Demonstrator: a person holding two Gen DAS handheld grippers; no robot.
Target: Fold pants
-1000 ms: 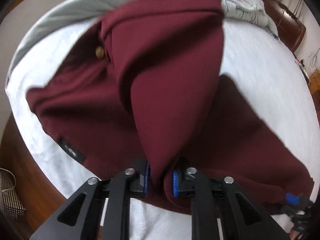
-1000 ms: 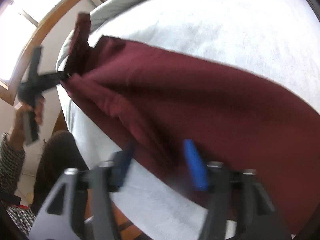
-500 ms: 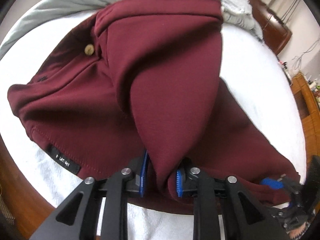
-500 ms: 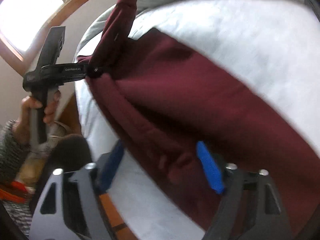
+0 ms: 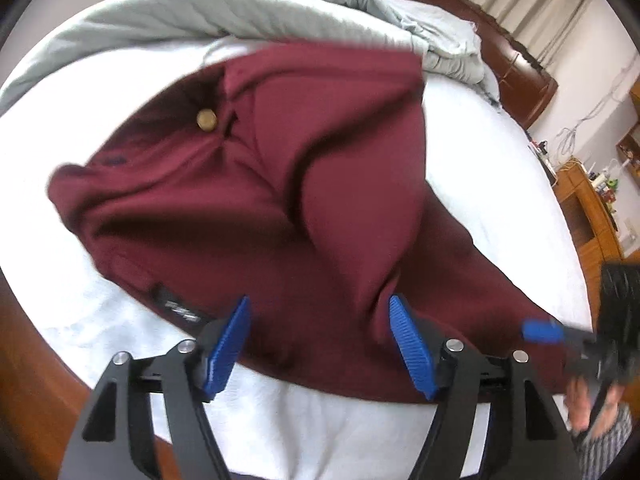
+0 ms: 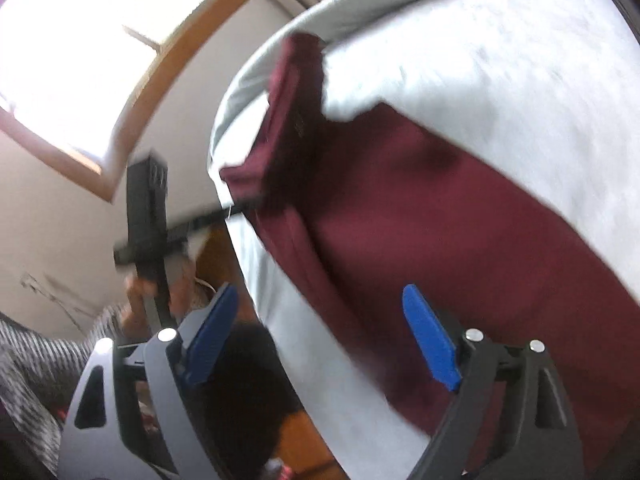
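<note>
The dark red pants (image 5: 256, 208) lie on the white bed sheet (image 5: 492, 168), one part doubled over the rest, so a first fold looks laid. Both the left gripper (image 5: 320, 340) and right gripper (image 6: 324, 336) are spread wide, grasping nothing. Next comes a fresh grip on an edge for another fold. The grey blanket (image 5: 248, 12) bunched just behind crowds the far side.
</note>
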